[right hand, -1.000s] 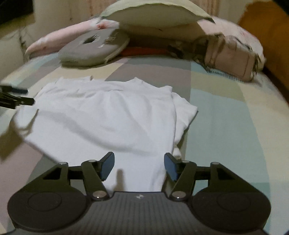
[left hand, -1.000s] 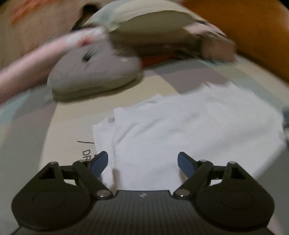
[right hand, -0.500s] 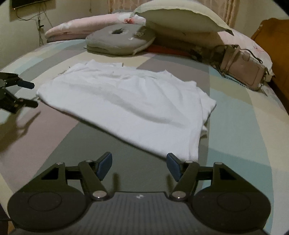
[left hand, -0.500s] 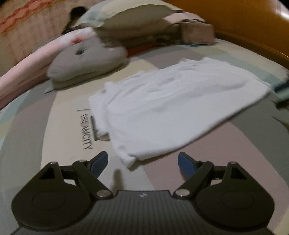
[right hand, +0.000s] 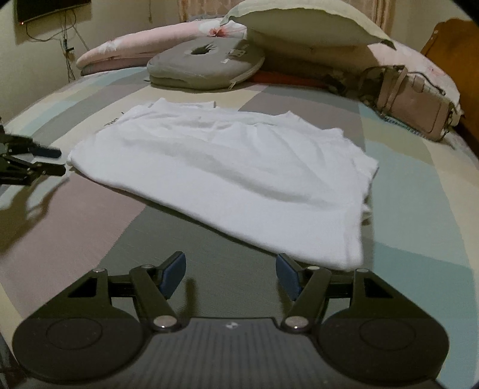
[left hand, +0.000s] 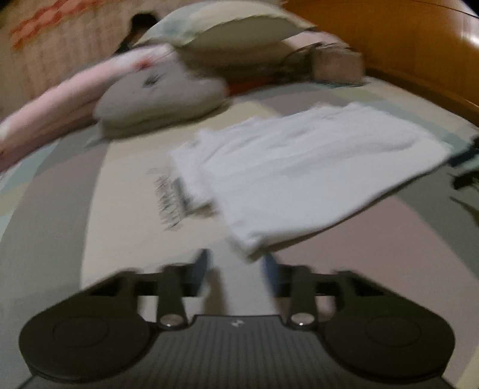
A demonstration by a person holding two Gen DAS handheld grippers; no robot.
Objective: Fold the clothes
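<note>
closing my left gripper (left hand: 236,266) as i write, its blue pads drawing together just short of the near corner of the white t-shirt (right hand: 227,176). that view is blurred, so i cannot tell if any cloth lies between the pads; from the right wrist view the tips sit just beside the shirt's left corner and do not seem to pinch it. my right gripper (right hand: 230,273) stands with its jaws well apart and nothing between them, poised over the grey-green patch of the bedspread (right hand: 419,185), with its right pad just at the shirt's near right corner.

the shirt lies flat on the bed, already folded in along its right side (a doubled edge shows there), with its collar end pointing away toward the pillows. beyond it rests a grey ring cushion (right hand: 206,64) with a hole in its middle, a pink rolled blanket (right hand: 134,49) behind that, and a big pale pillow (right hand: 302,22) propped over the heap. a beige handbag (right hand: 416,104) leans at the far right, near the wooden headboard (left hand: 389,39). some dark lettering printed on the bedspread peeks out beside the shirt's left sleeve.
</note>
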